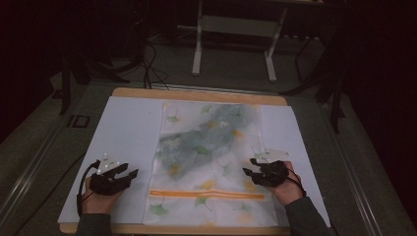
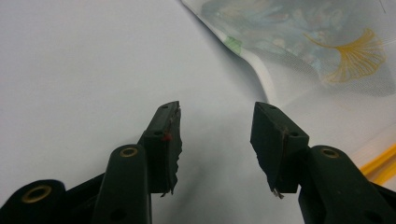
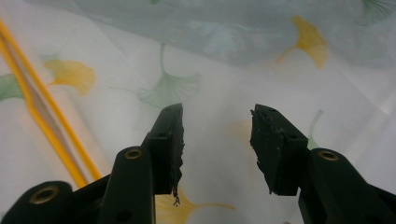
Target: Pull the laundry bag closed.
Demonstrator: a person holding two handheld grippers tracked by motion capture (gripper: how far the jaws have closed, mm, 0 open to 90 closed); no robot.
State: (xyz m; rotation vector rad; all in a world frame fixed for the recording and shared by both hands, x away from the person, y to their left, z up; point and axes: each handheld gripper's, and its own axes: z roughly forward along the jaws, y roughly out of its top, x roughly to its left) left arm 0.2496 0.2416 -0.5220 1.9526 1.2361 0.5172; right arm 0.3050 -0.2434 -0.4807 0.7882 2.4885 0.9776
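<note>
A translucent zip bag printed with green and yellow ginkgo leaves lies flat on the white sheet. Something grey-blue and soft fills its far half. An orange zip strip crosses its near end. My left gripper rests on the sheet just left of the bag, open and empty, its jaws pointing at the bag's edge. Over the bag's right near part, my right gripper stands open; between its jaws there is only the bag's film below, with the orange strip to their left.
The sheet covers a wooden tabletop. Beyond the table a white metal stand rises from a dark floor, with cables beside it. Bare sheet lies on both sides of the bag.
</note>
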